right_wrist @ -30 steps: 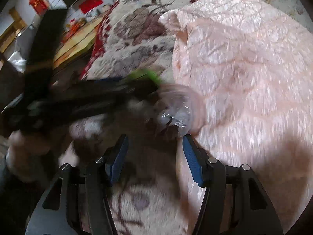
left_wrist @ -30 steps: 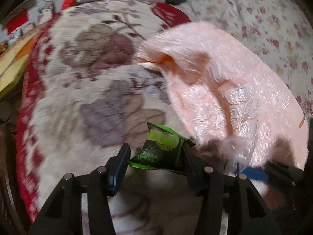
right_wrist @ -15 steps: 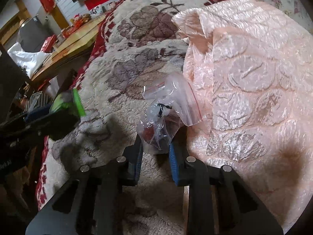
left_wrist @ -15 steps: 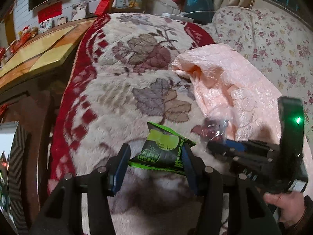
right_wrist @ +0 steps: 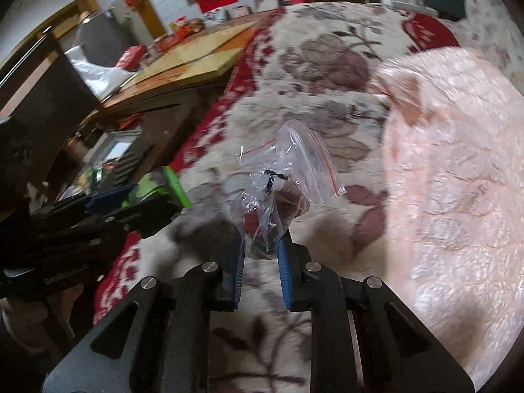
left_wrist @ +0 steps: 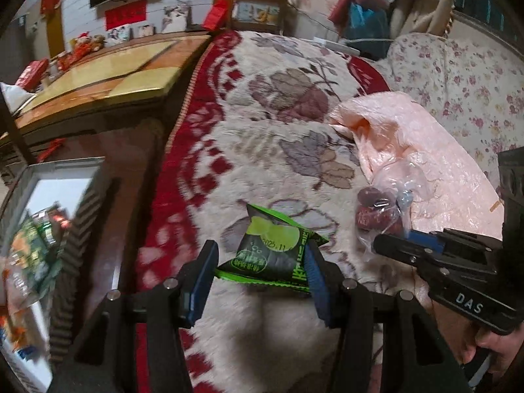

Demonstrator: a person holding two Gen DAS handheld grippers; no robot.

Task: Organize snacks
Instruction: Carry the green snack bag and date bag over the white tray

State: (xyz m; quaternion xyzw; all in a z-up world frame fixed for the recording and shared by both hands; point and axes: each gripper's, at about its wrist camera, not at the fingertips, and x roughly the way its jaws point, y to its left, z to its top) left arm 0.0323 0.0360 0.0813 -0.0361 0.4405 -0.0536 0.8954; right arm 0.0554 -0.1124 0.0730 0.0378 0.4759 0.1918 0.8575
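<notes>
Left gripper: jaws clamped on a green-and-black snack packet, blue pads pressing both side edges, packet lifted clear above the floral blanket, near its red-bordered left edge.

Right gripper: jaws pinched tight on the bottom of a clear zip bag with a red seal strip; dark reddish snacks bunched inside, bag top flopping open above the pads. Bag hangs over the blanket's middle, just left of the pink quilted cover spread over the blanket's right side.

The two grippers are side by side, near each other, not touching.

Off the blanket's left edge, lower down: an open white box with mixed snack packets in it, blurred. Beyond it, a wooden table.
</notes>
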